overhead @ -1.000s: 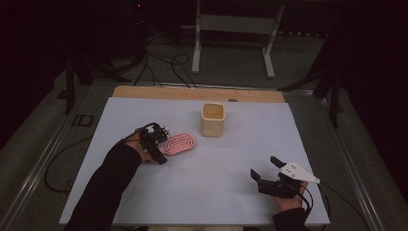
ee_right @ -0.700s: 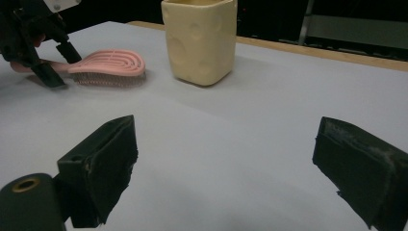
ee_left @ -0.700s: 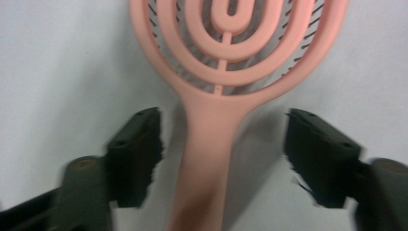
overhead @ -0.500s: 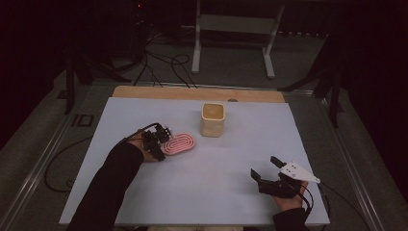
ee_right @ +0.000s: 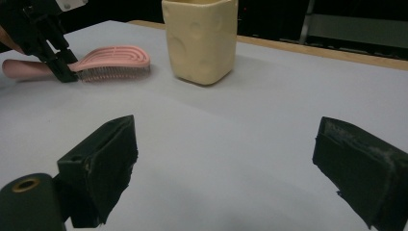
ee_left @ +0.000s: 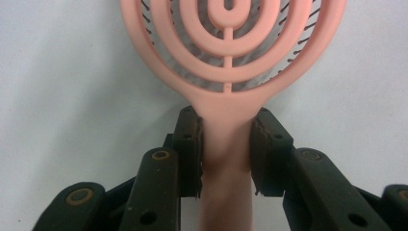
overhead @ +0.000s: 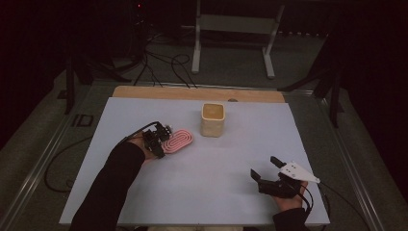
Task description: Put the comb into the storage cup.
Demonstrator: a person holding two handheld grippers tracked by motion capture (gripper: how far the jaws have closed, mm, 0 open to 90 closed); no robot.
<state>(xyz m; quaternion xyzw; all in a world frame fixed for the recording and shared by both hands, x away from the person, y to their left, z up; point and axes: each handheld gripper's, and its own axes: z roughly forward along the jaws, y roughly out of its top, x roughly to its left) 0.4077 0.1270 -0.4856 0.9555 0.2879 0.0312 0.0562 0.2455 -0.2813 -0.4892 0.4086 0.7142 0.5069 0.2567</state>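
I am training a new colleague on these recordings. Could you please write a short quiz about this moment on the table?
1. True or false: the left gripper has its fingers shut on the handle of the pink hairbrush.
2. Which thing stands closest to the brush head? A) the yellow cup B) the right gripper C) a blue bowl
3. Fill in: the right gripper is ____ and holds nothing.

Key:
1. True; the fingers press both sides of the handle, just below the head.
2. A
3. open
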